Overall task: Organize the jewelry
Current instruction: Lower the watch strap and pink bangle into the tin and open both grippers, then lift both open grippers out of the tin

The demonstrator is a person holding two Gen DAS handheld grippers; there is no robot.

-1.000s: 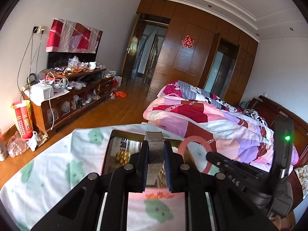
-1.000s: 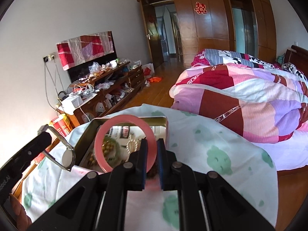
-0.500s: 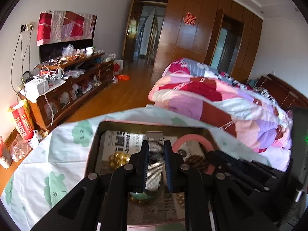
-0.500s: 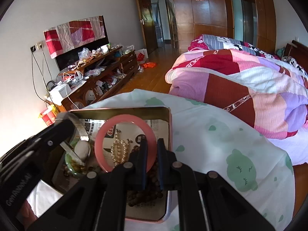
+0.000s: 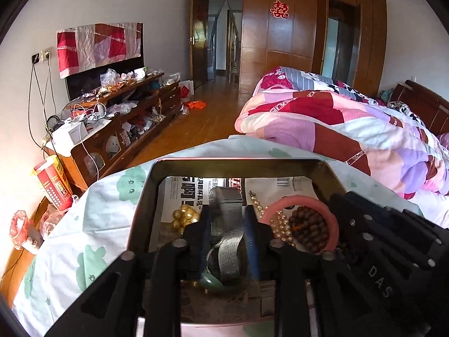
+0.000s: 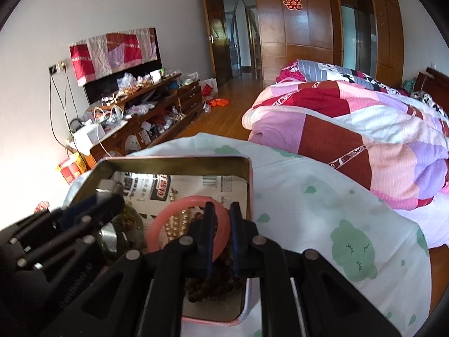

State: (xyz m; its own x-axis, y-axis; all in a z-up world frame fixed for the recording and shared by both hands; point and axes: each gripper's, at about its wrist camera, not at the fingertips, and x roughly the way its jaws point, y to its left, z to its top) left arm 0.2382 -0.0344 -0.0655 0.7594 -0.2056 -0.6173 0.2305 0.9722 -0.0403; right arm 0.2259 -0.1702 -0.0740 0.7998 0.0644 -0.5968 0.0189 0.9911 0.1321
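Observation:
An open metal tin [image 5: 238, 165] [image 6: 174, 163] lined with printed paper sits on a cloth with green prints. My left gripper [image 5: 226, 219] is shut on a steel mesh-band watch [image 5: 227, 233] and holds it low inside the tin, above a green bangle [image 5: 213, 282]. My right gripper [image 6: 221, 236] is shut on a pink bangle [image 6: 179, 213] [image 5: 297, 202], lowered into the tin over a pearl strand [image 6: 175, 226] and dark brown beads [image 5: 307, 229] [image 6: 207, 283]. Gold beads [image 5: 183, 217] lie at the tin's left.
The cloth-covered table [image 6: 322, 210] drops off at its far edge. A bed with a patchwork quilt [image 5: 350, 123] stands to the right. A cluttered wooden TV cabinet [image 5: 120, 120] lines the left wall. Wooden floor [image 5: 213, 120] lies between them.
Both grippers have come down from above the tin into it, carrying the watch and the pink bangle. Both stay shut on their items.

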